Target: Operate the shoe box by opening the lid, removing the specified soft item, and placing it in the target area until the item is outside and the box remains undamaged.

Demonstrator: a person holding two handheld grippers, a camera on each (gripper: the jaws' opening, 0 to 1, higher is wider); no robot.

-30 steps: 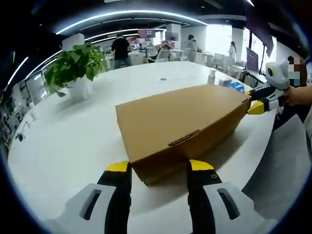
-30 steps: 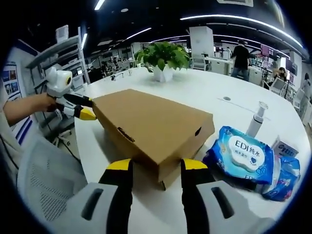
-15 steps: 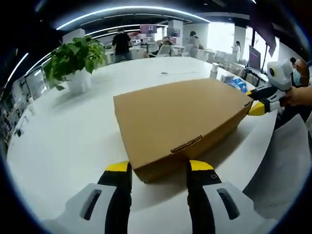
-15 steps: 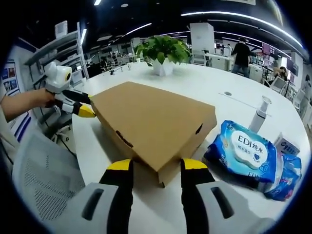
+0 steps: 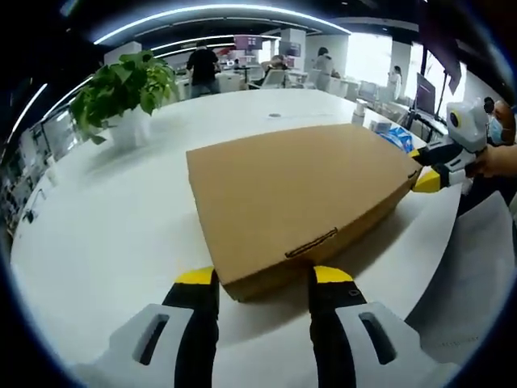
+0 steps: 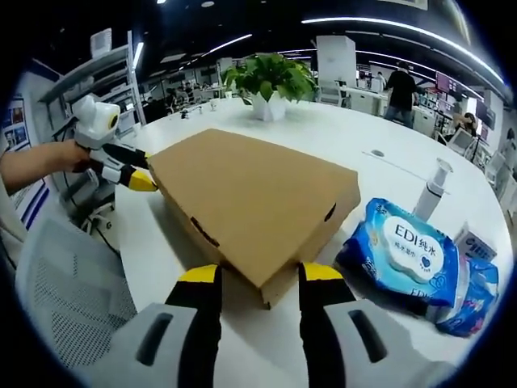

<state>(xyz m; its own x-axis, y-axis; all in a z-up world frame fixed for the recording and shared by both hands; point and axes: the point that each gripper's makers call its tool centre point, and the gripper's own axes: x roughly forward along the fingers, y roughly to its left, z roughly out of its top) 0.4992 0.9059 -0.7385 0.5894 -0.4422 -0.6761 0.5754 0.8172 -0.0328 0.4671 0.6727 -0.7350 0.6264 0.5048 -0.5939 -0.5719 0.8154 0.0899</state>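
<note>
While the brown cardboard shoe box (image 5: 299, 198) lies flat on the white table (image 5: 105, 234) with its lid down, both grippers sit at opposite corners of it. Seen from the left gripper view, the left gripper (image 5: 262, 276) has its yellow-tipped jaws parted, one on each side of the near corner of the box, not pinching it. Across the box in that view, the right gripper (image 5: 428, 174) meets the far corner, held by a hand (image 5: 493, 160).

From the right gripper view, the right gripper's jaws are likewise apart and straddle the corner nearest them; the left gripper (image 6: 133, 174) touches the opposite corner, its tips close together, though I cannot tell whether they grip the edge. Just beside the box on that side lies a blue pack of wet wipes (image 6: 404, 250), with a second blue pack (image 6: 477, 299) against it and a pump bottle (image 6: 430, 190) standing behind. A potted plant (image 6: 271, 81) stands further back on the table, well apart from the box. A mesh office chair (image 6: 65, 283) sits at the table's edge, and people (image 6: 400, 85) stand in the office beyond.
</note>
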